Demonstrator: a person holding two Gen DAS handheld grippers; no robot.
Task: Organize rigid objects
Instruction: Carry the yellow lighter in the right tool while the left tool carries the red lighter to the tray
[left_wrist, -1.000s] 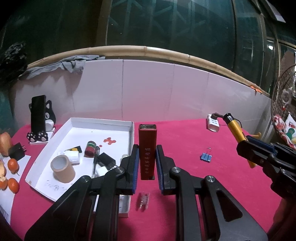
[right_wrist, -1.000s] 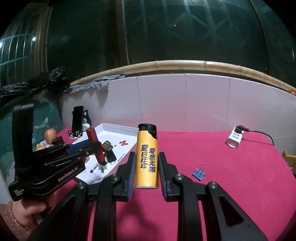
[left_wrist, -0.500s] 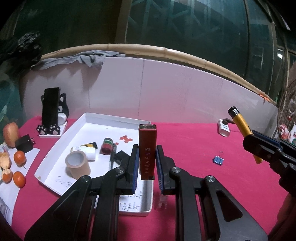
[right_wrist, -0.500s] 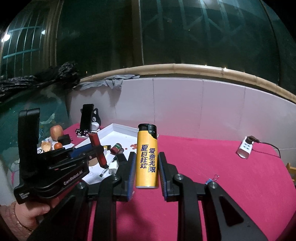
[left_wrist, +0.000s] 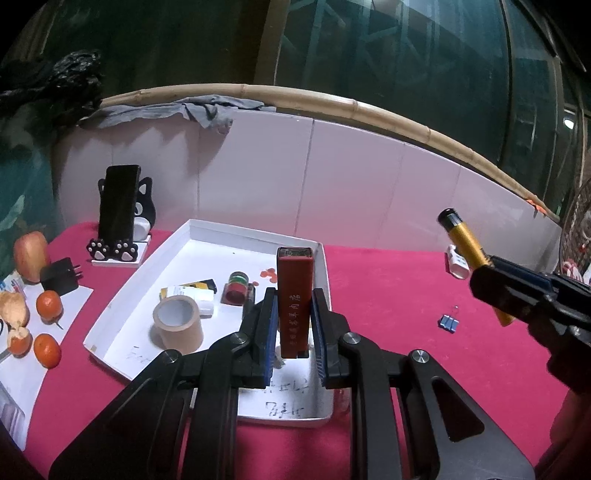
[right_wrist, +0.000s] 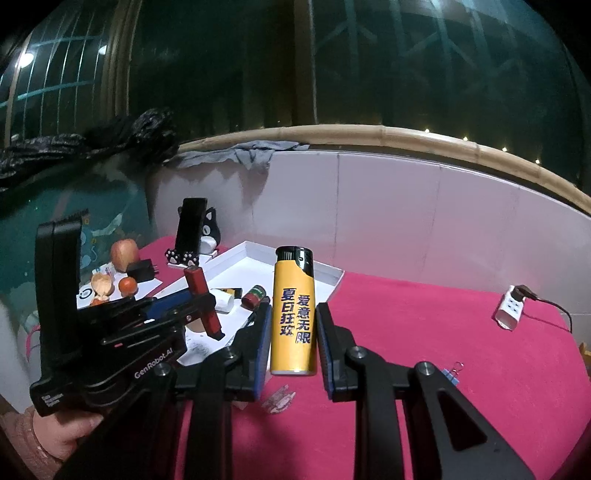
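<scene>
My left gripper (left_wrist: 293, 334) is shut on a dark red rectangular stick (left_wrist: 294, 295), held upright above the near edge of the white tray (left_wrist: 255, 236). The right wrist view shows that red stick (right_wrist: 202, 301) over the tray (right_wrist: 325, 271) too. Upright in my right gripper (right_wrist: 293, 332), which is shut on it, stands a yellow lighter (right_wrist: 293, 314) with a black cap, above the pink cloth right of the tray. From the left wrist view the lighter (left_wrist: 465, 243) is seen tilted at the right. A roll of brown tape (left_wrist: 179, 325), a red-green cap (left_wrist: 236, 290) and small boxes lie in the tray.
A blue binder clip (left_wrist: 448, 323) and a white power strip (right_wrist: 511, 310) lie on the pink cloth to the right. A phone on a cat stand (left_wrist: 120, 218), a black charger (left_wrist: 61, 277), an apple (left_wrist: 31, 254) and oranges (left_wrist: 48, 304) sit left of the tray. A small clear piece (right_wrist: 279, 397) lies near.
Both grippers have moved left with their loads. The tray has come nearer to the left gripper, and the red stick now stands over the tray's near part.
</scene>
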